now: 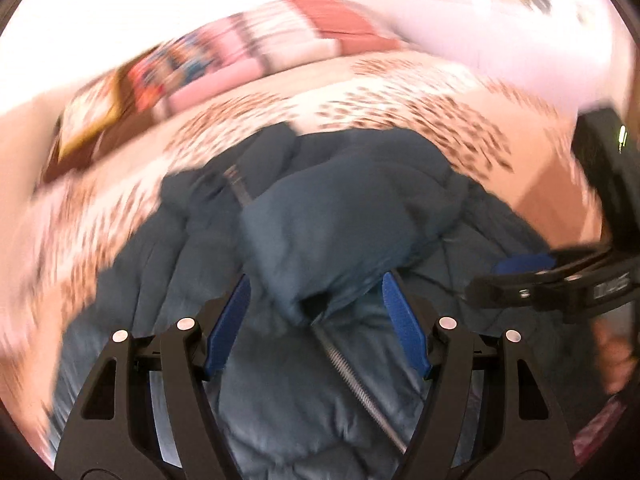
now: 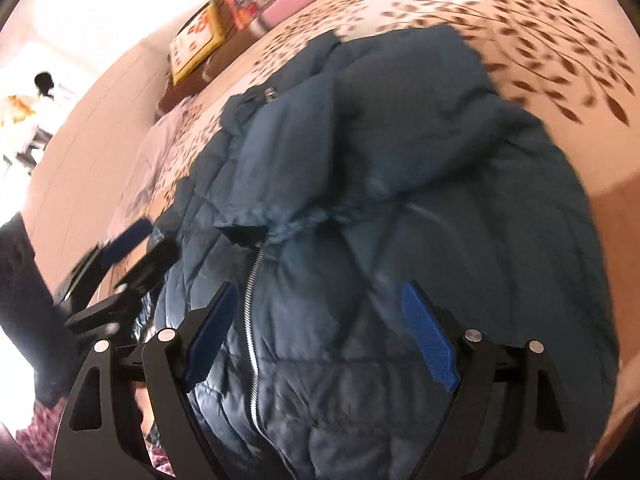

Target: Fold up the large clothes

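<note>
Surface: a bed with a leaf-print bedspread (image 2: 520,40), cream and peach ground with brown leaves. Both views are motion-blurred, the left wrist view more so.

Nearest, left wrist view: left claw (image 1: 316,300) is released, its blue pads (image 1: 404,320) standing apart. A cuffed sleeve end of the dark blue padded jacket (image 1: 340,216) lies between them, but the pads do not press on it. A silver zipper (image 1: 360,384) runs diagonally across the fabric below the sleeve end.

Nearest, right wrist view: right claw (image 2: 320,312) is released, pads wide apart over the jacket (image 2: 400,200) front, nothing gripped. The zipper (image 2: 252,320) passes just beside its left-hand pad.

Middle: the jacket lies spread across the bedspread, filling the centre of both views, quilted panels visible, a sleeve folded over the body. Each claw appears at the edge of the other's view: right claw (image 1: 532,272) at the jacket's right side, left claw (image 2: 132,252) at its left side over the edge of the bed.

Far: past the jacket, toward the head of the bed, lie a pink pillow (image 2: 296,4) and colourful printed cushions (image 2: 224,20). Pale wall (image 1: 480,20) beyond.
</note>
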Demonstrator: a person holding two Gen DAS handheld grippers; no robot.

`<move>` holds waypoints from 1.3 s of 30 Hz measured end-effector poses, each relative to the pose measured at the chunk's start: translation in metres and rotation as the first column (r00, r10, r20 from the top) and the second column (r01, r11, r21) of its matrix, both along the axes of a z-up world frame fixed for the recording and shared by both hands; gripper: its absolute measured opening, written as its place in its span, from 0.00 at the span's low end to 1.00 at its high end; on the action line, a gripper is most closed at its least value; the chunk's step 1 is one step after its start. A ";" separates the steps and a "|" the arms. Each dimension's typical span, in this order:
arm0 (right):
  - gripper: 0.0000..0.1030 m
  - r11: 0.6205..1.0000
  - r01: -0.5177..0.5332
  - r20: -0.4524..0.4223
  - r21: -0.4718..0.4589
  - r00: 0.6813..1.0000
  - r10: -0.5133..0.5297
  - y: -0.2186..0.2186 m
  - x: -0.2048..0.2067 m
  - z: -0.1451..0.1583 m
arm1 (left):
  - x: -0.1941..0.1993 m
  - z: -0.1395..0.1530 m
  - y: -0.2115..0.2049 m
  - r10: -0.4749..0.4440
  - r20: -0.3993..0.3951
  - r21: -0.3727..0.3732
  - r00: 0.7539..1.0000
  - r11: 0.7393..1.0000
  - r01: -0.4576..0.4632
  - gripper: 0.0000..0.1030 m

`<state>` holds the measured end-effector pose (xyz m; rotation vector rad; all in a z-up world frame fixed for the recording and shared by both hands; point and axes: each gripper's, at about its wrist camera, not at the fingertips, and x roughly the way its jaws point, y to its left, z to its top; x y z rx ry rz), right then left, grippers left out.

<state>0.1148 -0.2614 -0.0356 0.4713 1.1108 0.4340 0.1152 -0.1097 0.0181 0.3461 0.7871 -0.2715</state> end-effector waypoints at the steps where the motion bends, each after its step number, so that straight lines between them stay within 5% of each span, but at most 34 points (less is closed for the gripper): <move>1: 0.79 1.000 0.012 -0.006 0.009 1.000 -0.012 -0.007 -0.002 -0.001 | 0.006 -0.007 -0.015 -0.042 0.005 0.060 0.999 0.997 0.042 0.66; 4: 0.79 0.999 0.043 -0.014 0.025 0.999 -0.042 -0.020 -0.003 -0.005 | 0.015 -0.017 -0.042 -0.088 0.027 0.184 0.996 0.980 0.081 0.66; 6: 0.79 0.998 0.058 -0.016 0.037 0.998 -0.057 -0.028 -0.003 -0.005 | 0.028 -0.026 -0.054 -0.074 0.040 0.254 0.996 0.965 0.062 0.51; 7: 0.79 0.997 0.068 -0.020 0.045 0.998 -0.067 -0.033 -0.003 -0.006 | 0.031 -0.029 -0.054 -0.061 0.026 0.263 0.998 0.963 0.052 0.32; 8: 0.79 0.996 0.074 -0.023 0.049 0.997 -0.073 -0.034 -0.003 -0.006 | 0.039 -0.031 -0.051 -0.032 -0.009 0.246 0.999 0.969 0.033 0.11; 11: 0.79 0.995 0.087 -0.030 0.058 0.996 -0.085 -0.039 -0.002 -0.007 | 0.046 -0.023 -0.025 0.076 -0.040 0.115 0.996 0.991 -0.071 0.03; 16: 0.79 0.996 0.076 -0.038 0.047 0.997 -0.074 -0.036 -0.002 -0.011 | 0.042 -0.008 0.023 0.233 -0.037 -0.045 0.972 0.971 -0.234 0.01; 21: 0.79 0.999 0.034 -0.045 0.024 0.998 -0.032 -0.018 -0.001 -0.015 | 0.035 -0.007 0.090 0.404 -0.111 -0.182 0.908 0.890 -0.418 0.01; 33: 0.79 0.998 -0.056 -0.047 -0.031 0.997 0.054 0.014 -0.009 -0.015 | 0.038 -0.071 0.173 0.587 -0.318 -0.190 0.744 0.730 -0.657 0.02; 39: 0.79 0.996 -0.081 -0.049 -0.046 0.996 0.079 0.026 -0.013 -0.014 | 0.023 -0.067 0.179 0.604 -0.310 -0.214 0.734 0.708 -0.673 0.34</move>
